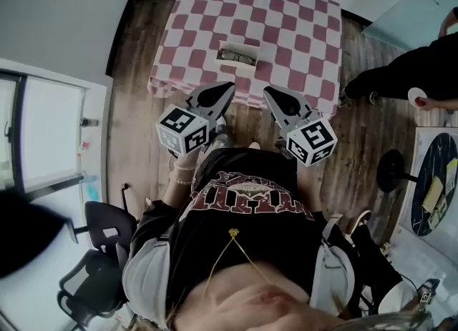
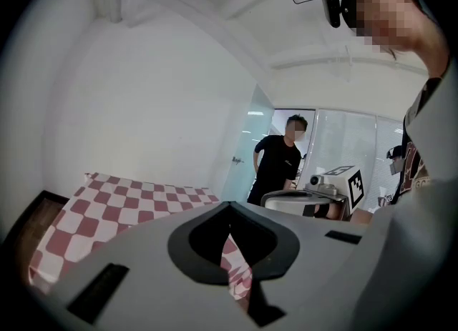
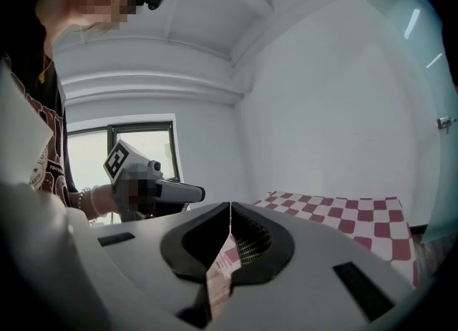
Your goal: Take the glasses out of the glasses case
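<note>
I find the left gripper [image 1: 223,91] and right gripper [image 1: 270,94] clenched, empty, and judge the glasses [image 1: 236,56] (light, fragile) in the open glasses case [image 1: 256,54] on the tabletop [image 1: 300,29] want gripping by the frame.

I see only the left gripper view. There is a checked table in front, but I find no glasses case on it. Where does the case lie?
Observer: The head view shows the glasses case on the checked table, about midway across and toward the side nearest the person.
Operator: Thank you. Is it open already, or must the lid be lifted first?
Observer: It lies open: the glasses show inside it from above.
</note>
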A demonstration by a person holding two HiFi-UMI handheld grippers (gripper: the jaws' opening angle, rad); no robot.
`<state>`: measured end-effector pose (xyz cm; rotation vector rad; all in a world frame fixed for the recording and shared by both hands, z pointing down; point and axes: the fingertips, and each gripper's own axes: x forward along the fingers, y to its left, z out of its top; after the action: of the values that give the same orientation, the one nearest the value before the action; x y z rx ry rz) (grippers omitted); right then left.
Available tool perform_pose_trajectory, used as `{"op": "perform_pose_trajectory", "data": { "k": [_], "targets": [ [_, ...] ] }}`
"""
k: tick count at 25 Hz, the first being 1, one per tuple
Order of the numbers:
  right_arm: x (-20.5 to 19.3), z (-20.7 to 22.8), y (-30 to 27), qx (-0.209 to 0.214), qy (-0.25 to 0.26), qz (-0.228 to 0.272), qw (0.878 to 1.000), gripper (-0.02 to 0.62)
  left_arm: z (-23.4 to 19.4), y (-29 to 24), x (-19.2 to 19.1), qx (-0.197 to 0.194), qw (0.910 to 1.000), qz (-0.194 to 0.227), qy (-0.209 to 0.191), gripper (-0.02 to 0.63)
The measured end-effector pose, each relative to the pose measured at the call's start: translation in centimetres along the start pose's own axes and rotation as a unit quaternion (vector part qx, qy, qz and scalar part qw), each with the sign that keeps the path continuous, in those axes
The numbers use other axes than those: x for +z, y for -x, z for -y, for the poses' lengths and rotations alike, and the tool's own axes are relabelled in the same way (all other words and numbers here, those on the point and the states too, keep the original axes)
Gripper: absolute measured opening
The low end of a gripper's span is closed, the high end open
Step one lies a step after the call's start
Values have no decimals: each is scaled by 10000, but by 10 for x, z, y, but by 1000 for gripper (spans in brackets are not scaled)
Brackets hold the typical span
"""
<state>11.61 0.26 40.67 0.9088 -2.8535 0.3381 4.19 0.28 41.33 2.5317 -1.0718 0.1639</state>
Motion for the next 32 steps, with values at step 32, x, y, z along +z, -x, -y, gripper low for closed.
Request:
{"op": "perform_pose_trajectory", "data": {
  "k": [32],
  "targets": [
    [-2, 69, -129, -1127, 201, -636, 9914, 20, -151, -25, 24, -785, 9940, -719, -233, 0]
  ]
}}
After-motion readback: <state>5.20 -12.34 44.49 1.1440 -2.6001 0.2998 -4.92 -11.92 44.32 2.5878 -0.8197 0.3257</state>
